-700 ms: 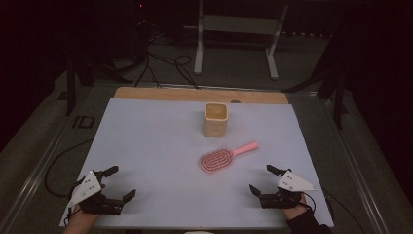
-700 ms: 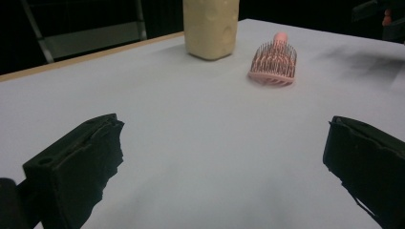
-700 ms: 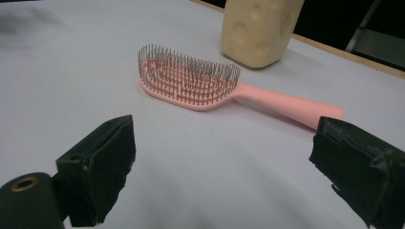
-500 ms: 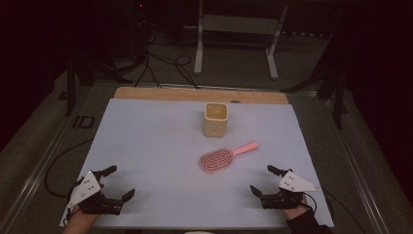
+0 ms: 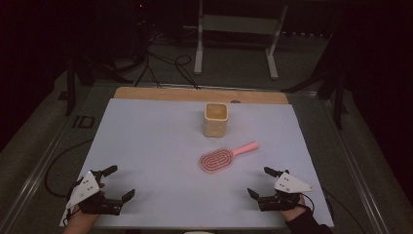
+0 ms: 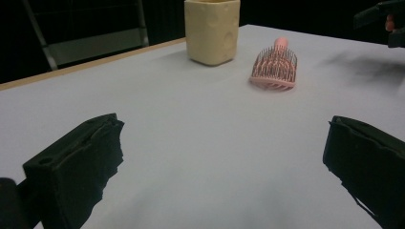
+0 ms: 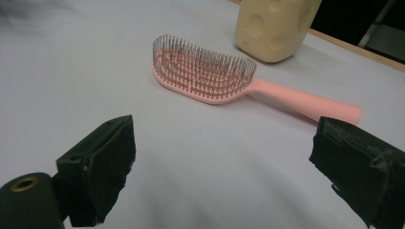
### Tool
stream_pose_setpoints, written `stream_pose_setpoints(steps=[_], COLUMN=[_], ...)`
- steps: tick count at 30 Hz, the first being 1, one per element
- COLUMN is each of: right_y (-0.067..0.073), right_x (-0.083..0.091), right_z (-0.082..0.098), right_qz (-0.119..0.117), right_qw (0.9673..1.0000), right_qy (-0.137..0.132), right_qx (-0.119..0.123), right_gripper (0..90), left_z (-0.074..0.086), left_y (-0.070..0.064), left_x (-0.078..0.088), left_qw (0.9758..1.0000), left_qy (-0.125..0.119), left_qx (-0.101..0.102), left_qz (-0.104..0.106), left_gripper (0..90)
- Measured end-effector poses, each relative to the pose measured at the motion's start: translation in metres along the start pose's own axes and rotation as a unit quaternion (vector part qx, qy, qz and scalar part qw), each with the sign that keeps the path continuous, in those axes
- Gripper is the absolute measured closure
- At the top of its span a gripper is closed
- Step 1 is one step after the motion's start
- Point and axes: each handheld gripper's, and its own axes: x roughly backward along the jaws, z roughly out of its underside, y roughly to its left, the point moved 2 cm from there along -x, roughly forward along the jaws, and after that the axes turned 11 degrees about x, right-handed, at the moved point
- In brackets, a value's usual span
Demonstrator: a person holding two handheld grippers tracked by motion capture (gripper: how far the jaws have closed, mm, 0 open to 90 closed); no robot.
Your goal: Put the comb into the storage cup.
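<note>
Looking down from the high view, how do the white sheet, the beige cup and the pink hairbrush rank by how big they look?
Largest to smallest:
1. white sheet, far bigger than the rest.
2. pink hairbrush, long and slim.
3. beige cup, shorter but bulkier.
The hairbrush and the cup look close in size, and the cup stands farther from the camera, so their order is unsure.

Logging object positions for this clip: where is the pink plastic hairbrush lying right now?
In the high view the pink plastic hairbrush lies bristles up on the white table sheet, right of centre, just in front of the cream square cup and nearer the right gripper.
</note>
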Motion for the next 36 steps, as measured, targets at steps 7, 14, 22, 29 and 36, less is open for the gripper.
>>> stream_pose_setpoints(steps=[7, 14, 22, 29, 36], right_y=[0.003, 0.004, 0.0, -0.006, -0.014], right_x=[-0.001, 0.003, 0.014, 0.02, 0.021], right_z=[-0.003, -0.01, -0.026, -0.045, -0.063], right_qz=[-0.007, -0.016, -0.008, -0.008, -0.006], right_qw=[0.9999, 0.9998, 0.9999, 0.9998, 0.9993], right_qy=[0.009, 0.013, 0.011, 0.01, 0.002], right_qx=[0.004, 0.001, 0.003, 0.015, 0.037], right_gripper=[7.8, 7.8, 7.8, 7.8, 7.8], left_z=[0.0, 0.0, 0.0, -0.001, -0.001], left_y=[0.0, -0.001, -0.001, -0.002, -0.002], left_x=[0.0, -0.001, -0.001, -0.001, 0.0], left_qw=[1.0, 1.0, 1.0, 1.0, 1.0], left_qy=[-0.001, 0.001, -0.001, 0.001, 0.0], left_qx=[0.004, 0.003, 0.002, 0.001, 0.0], left_qz=[0.004, 0.002, 0.002, 0.001, 0.002], left_gripper=[0.0, 0.0, 0.0, 0.0, 0.0])
